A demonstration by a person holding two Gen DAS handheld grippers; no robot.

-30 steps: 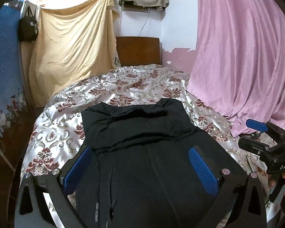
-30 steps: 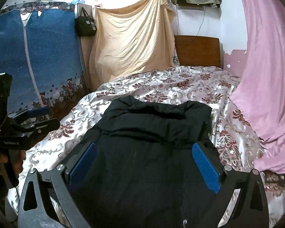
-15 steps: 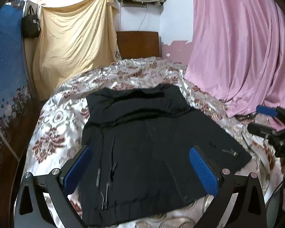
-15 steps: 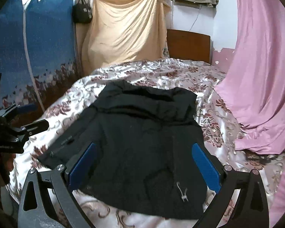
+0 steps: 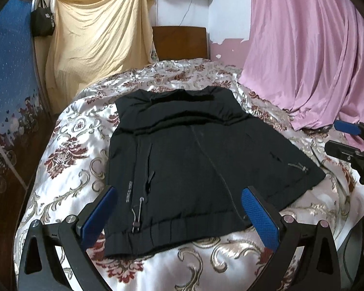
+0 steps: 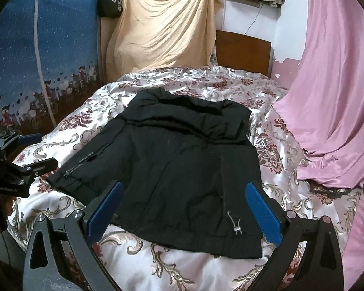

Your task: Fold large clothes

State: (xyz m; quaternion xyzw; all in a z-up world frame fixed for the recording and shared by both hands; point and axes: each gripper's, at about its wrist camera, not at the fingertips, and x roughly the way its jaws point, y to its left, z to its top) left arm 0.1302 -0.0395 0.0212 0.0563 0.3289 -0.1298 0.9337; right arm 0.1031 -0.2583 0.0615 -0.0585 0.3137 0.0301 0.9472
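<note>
Left wrist view, from left to right: a blue patterned cloth [image 5: 7,77] hangs far to the left of the left claw [image 5: 179,208], with a black bag [image 5: 42,21] and a yellow sheet [image 5: 97,36] beyond it. The left claw stands wide open, its blue pads [image 5: 98,212] well apart and holding nothing. Ahead of it and between its pads the black jacket [image 5: 194,160] lies flat on the flowered bedspread [image 5: 68,155], hem nearest the claw and collar toward the wooden headboard [image 5: 180,42]. To the right hangs a pink curtain [image 5: 310,55], and the right claw [image 5: 339,138] shows at the edge, fingers apart and empty. Right wrist view: the left claw [image 6: 36,150] appears at the far left; the right claw [image 6: 183,211] is likewise wide open and holds nothing, the jacket [image 6: 182,165] lying just ahead between its pads [image 6: 263,214], a drawcord toggle [image 6: 236,226] near the hem.
</note>
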